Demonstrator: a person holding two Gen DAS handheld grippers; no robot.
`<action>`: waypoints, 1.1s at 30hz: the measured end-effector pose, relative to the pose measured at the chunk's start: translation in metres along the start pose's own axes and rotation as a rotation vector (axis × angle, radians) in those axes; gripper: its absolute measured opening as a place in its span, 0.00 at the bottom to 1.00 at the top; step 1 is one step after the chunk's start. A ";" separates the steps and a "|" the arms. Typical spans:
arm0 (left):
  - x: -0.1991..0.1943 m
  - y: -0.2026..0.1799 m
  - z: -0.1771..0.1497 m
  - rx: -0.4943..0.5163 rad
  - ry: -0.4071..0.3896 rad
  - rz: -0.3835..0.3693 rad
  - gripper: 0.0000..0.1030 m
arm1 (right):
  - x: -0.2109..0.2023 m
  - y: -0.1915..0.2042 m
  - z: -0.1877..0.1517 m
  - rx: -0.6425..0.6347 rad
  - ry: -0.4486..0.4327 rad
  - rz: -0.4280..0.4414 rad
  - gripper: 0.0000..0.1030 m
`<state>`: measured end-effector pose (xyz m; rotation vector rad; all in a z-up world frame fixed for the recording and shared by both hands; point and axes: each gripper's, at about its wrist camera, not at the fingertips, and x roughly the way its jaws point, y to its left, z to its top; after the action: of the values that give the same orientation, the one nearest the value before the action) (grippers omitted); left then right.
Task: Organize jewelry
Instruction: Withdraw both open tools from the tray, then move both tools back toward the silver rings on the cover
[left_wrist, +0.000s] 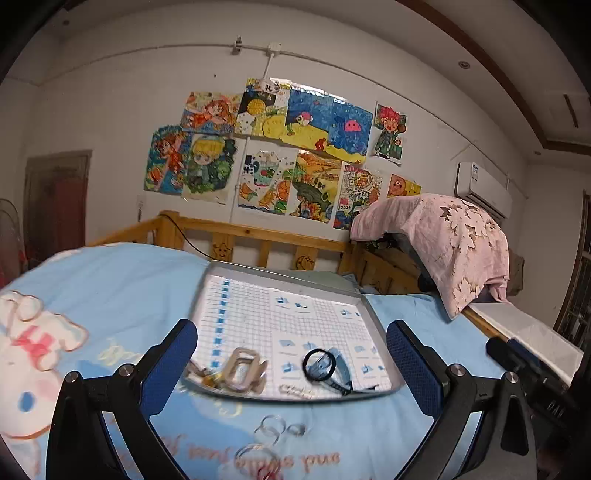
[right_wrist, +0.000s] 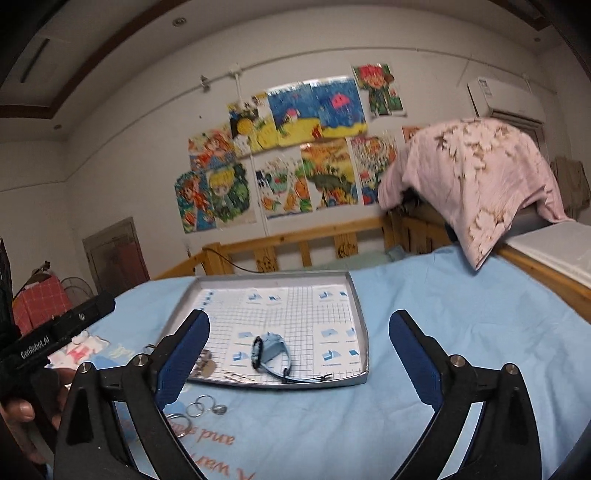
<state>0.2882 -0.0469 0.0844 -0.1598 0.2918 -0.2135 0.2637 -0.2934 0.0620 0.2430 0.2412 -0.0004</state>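
Jewelry lies in a shallow grey tray (left_wrist: 364, 301) on the blue bedsheet (left_wrist: 122, 280) in the left wrist view: a black hair tie (left_wrist: 318, 364) over a blue watch (left_wrist: 338, 369), a pale buckle (left_wrist: 242, 369) beside them, and loose rings (left_wrist: 273, 426) on the sheet just in front, with the left gripper (left_wrist: 291, 356) spread wide and holding nothing. The right wrist view shows the same tray (right_wrist: 360, 317) with the watch (right_wrist: 275, 350) near its front edge, the rings (right_wrist: 195, 408) on the sheet, and the right gripper (right_wrist: 299, 349) also wide apart and empty, a hand (right_wrist: 26, 410) gripping the other tool at left.
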 end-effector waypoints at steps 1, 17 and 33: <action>-0.008 0.001 0.000 0.004 -0.005 0.009 1.00 | -0.011 0.002 0.002 0.002 -0.011 0.003 0.93; -0.156 0.015 -0.028 0.075 -0.081 0.086 1.00 | -0.156 0.041 -0.024 -0.058 -0.135 0.023 0.99; -0.223 0.031 -0.106 0.022 0.022 0.137 1.00 | -0.227 0.040 -0.093 -0.066 0.007 -0.004 0.99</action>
<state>0.0532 0.0210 0.0383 -0.1153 0.3212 -0.0824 0.0224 -0.2388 0.0379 0.1774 0.2486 0.0044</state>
